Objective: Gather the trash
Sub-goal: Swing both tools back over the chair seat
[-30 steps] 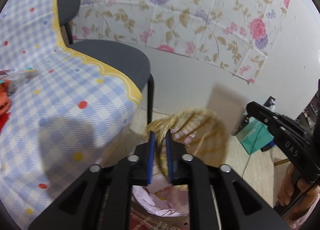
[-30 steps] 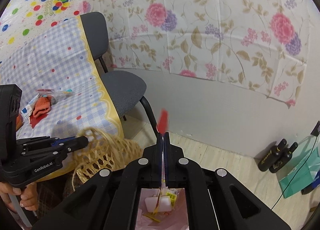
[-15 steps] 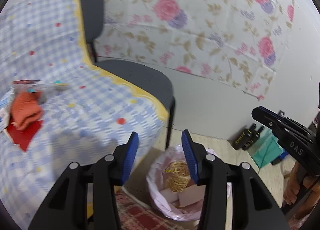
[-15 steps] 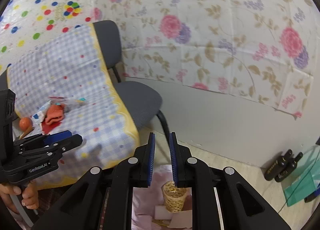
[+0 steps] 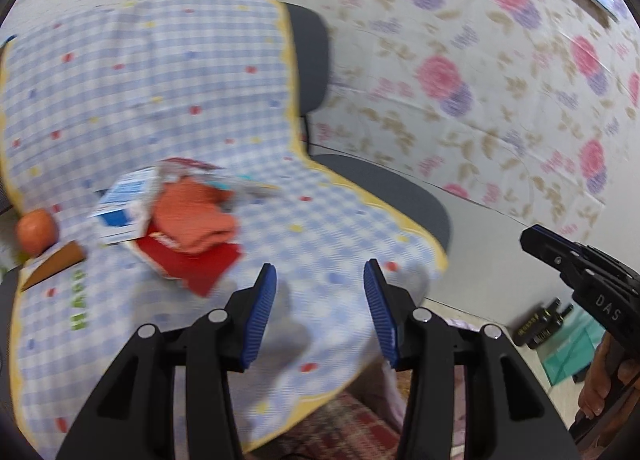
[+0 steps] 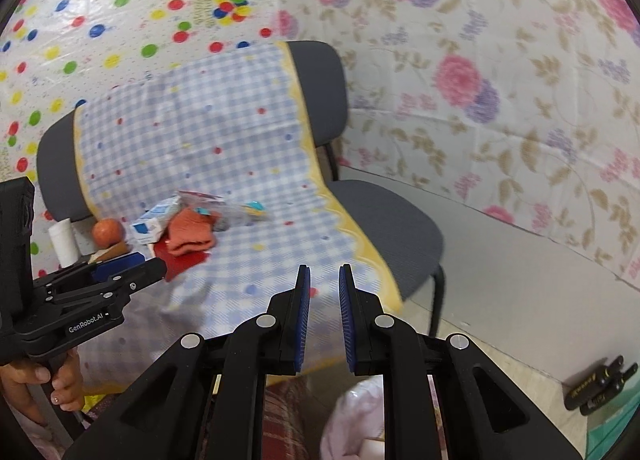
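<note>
My left gripper [image 5: 319, 287] is open and empty above the checked tablecloth [image 5: 160, 99]. A pile of trash lies ahead to its left: an orange cloth [image 5: 196, 215], a red wrapper [image 5: 192, 264], a blue-and-white carton [image 5: 124, 207] and a clear wrapper [image 5: 240, 183]. My right gripper [image 6: 324, 292] is slightly open and empty over the cloth's near edge. The same pile shows in the right wrist view, with the orange cloth [image 6: 188, 234] and carton [image 6: 154, 221]. The pink-lined trash bin [image 6: 360, 424] sits below between the right fingers.
An orange fruit [image 5: 36, 230] and a white cup [image 6: 64, 240] stand at the table's left. A grey chair [image 6: 384, 219] stands to the right by the floral wall. Black bottles [image 6: 596, 388] and a green bag [image 5: 572, 352] sit on the floor.
Both grippers have swung up from the bin toward the table. The left let go of the wicker basket into the bin and opened wide. The right dropped its red scrap and opened slightly.
</note>
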Motion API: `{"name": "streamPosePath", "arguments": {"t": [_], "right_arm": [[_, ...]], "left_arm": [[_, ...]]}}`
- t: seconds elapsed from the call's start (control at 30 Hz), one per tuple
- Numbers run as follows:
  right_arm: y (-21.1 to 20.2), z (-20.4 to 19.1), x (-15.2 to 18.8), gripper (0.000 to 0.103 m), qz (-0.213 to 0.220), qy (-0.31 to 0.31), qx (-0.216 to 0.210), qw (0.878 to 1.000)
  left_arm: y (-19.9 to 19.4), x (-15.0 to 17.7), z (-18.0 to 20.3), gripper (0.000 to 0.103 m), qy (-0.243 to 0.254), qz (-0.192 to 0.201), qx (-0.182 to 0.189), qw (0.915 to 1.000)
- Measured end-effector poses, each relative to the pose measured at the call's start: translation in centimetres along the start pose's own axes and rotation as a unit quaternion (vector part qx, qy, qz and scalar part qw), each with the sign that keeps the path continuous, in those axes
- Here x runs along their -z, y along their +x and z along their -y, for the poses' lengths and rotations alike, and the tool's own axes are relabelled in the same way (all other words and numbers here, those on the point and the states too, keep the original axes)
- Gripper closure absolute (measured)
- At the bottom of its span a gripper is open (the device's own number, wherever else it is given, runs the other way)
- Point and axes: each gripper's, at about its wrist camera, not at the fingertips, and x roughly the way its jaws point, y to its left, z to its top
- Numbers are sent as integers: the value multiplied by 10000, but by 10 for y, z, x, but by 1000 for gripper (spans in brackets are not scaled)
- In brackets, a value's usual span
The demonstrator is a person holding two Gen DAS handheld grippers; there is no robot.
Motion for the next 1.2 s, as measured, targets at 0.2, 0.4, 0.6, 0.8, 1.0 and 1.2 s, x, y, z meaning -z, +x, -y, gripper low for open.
{"name": "streamPosePath", "arguments": {"t": [0.2, 0.4, 0.6, 0.8, 1.0, 1.2], "right_arm": [[24, -39, -15, 86, -25, -281, -354, 9990], [52, -74, -28, 86, -49, -490, -654, 9966], [87, -108, -42, 86, -116, -650, -948, 9933], [124, -135, -54, 74, -219, -723, -1118, 9909], [158, -143, -62, 67, -381, -702, -1128, 9904], [178, -139, -66, 65, -489, -669, -1078, 9907]], "left_arm": [[-12, -1, -51, 57, -398, 116, -610, 9973], [-22, -2, -107, 52, -855, 170, -1303, 9876], [-26, -2, -149, 51, -1126, 136, -1738, 9782], [-8, 1, -185, 42, -1381, -60, -2111, 9676], [28, -4, -211, 40, -1601, -345, -2409, 9566], [66, -12, -227, 40, -1703, -790, -2643, 9460]]}}
